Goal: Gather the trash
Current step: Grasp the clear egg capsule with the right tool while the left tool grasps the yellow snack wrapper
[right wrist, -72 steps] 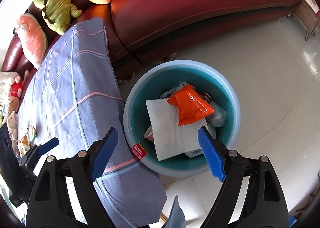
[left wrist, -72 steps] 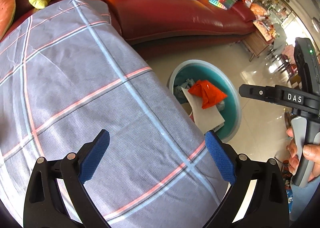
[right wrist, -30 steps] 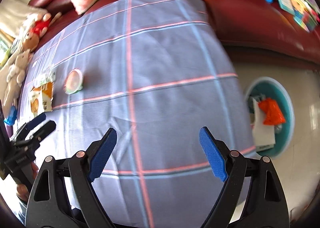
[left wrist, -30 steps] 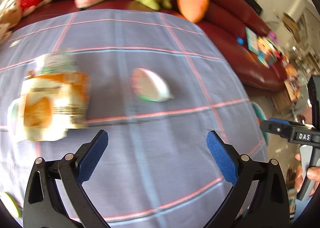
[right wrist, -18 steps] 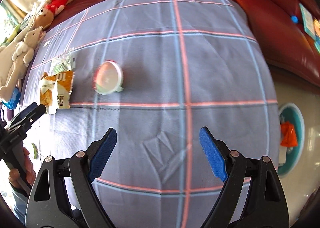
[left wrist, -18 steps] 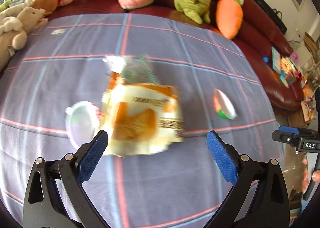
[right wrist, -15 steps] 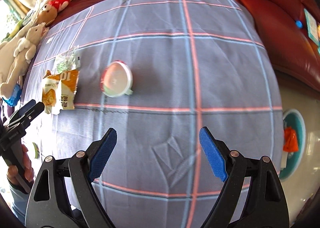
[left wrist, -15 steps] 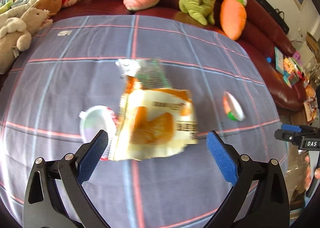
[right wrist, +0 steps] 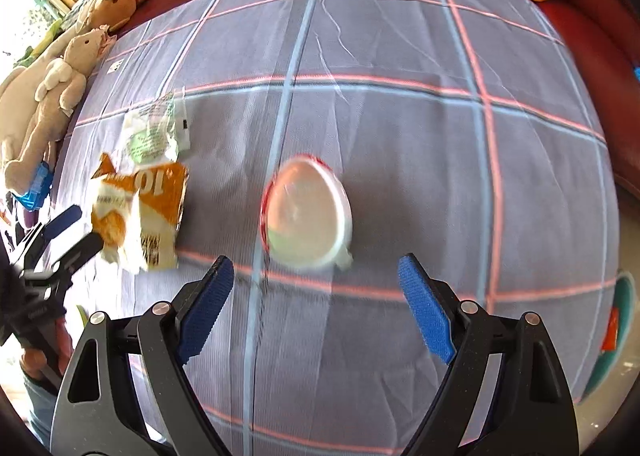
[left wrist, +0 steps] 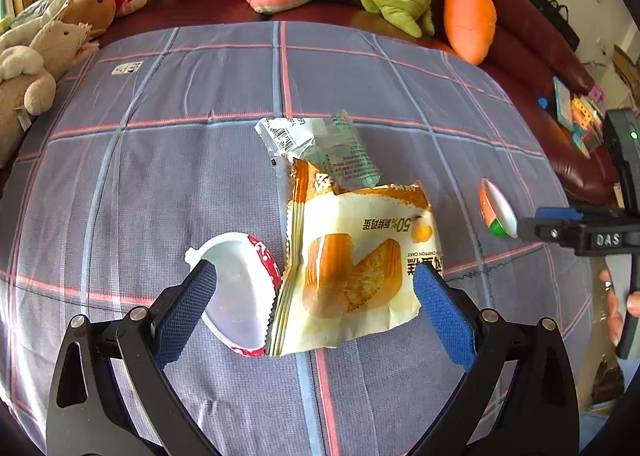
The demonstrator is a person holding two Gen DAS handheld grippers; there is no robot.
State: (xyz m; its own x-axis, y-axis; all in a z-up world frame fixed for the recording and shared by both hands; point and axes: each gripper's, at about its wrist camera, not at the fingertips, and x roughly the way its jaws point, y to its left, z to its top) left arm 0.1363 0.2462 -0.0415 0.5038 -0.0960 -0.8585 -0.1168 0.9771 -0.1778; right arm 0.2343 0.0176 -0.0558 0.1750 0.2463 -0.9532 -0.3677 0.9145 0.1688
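Fingers (left wrist: 188, 308) of both grippers are standing wide apart, holding nothing, hovering over the cake wrapper (left wrist: 356, 268) and lid (right wrist: 306, 214).

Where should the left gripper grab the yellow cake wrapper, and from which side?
Probably from above, across the yellow cake wrapper. It lies flat on the plaid cloth, so little edge stands up. The open left gripper already straddles it. Favour the crinkled seam side next to the white lid, where folds lift slightly, without catching the lid.

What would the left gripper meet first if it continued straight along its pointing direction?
Probably the yellow-orange plastic cake wrapper lying between the open left gripper fingers' line; depth is uncertain.
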